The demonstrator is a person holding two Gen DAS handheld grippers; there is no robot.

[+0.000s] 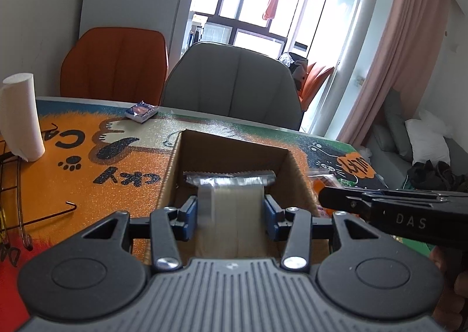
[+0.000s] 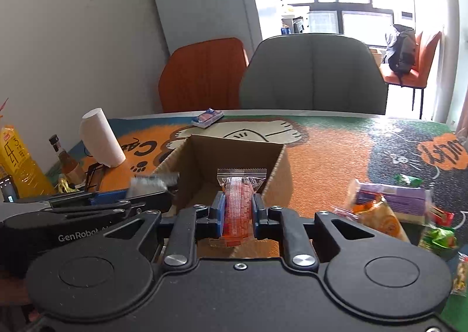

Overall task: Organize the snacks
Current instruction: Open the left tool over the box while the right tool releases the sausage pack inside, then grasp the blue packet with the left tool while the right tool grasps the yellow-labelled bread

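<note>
Left wrist view: my left gripper has its blue fingers pinching a clear-wrapped pale snack, serrated seal edge pointing away from me. It hangs over the near end of the open cardboard box, which sits on the cat-print mat covering the bench. My right gripper comes in from the right edge, just beside the box's right wall; fingers not readable from here. A small blue packet lies near the far bench edge, well apart from the box. White paper roll stands upright at left, black wire rack beside it. Orange chair and grey chair stand behind the bench.

Right wrist view: my right gripper has its fingers clamped on a red snack in clear wrap, held over the near right corner of the cardboard box. My left gripper is at left, carrying its blurred clear-wrapped snack just beside the box's left wall. Loose pile of snacks lies on the mat right of the box, near it but not touching. Blue packet at the far edge. Paper roll, a bottle and a yellow oil jug at left.
</note>
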